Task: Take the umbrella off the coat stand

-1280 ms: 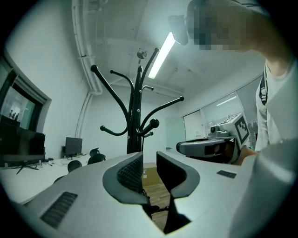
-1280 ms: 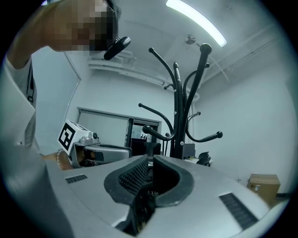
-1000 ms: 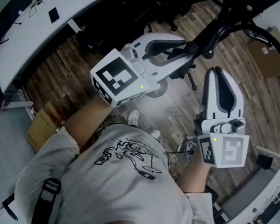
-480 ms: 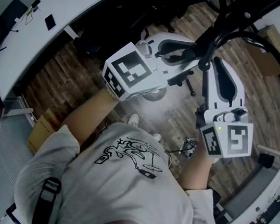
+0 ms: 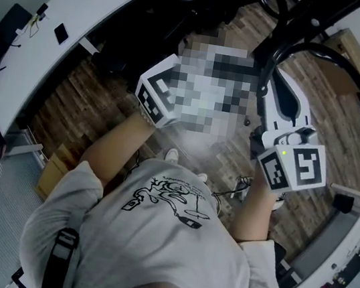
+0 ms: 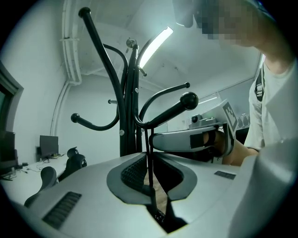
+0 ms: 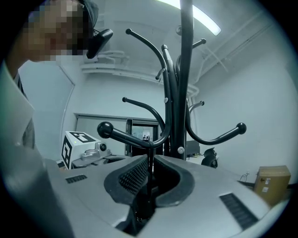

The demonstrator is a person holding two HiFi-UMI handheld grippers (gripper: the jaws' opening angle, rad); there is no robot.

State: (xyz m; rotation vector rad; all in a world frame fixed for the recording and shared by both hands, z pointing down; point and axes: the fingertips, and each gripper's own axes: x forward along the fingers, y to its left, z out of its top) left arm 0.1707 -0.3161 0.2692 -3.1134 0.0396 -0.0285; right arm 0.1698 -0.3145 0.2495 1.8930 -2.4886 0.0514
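A black coat stand (image 6: 126, 116) with curved, ball-tipped hooks rises in front of both grippers. A thin black umbrella strap (image 6: 149, 153) hangs from one hook (image 6: 172, 109). It drops between the tips of my left gripper (image 6: 149, 160), whose jaws have just been closing. Floor still shows between the strap and one pad. From the opposite side, my right gripper (image 7: 150, 160) also has the strap (image 7: 150, 168) between its jaws, and the pads stand off it. The umbrella's body is hidden below the jaws. In the head view both grippers point at the stand (image 5: 300, 23).
A long white desk (image 5: 72, 14) curves along the left over the wooden floor (image 5: 70, 109). Office chairs (image 6: 74, 158) and a monitor (image 6: 48, 145) stand behind the stand. A cardboard box (image 7: 272, 179) sits on the right. Other hooks (image 7: 219, 137) stick out around the pole.
Both grippers have moved closer to the coat stand's pole, and the hook now lies between them. A mosaic patch now covers the left gripper's jaws in the head view.
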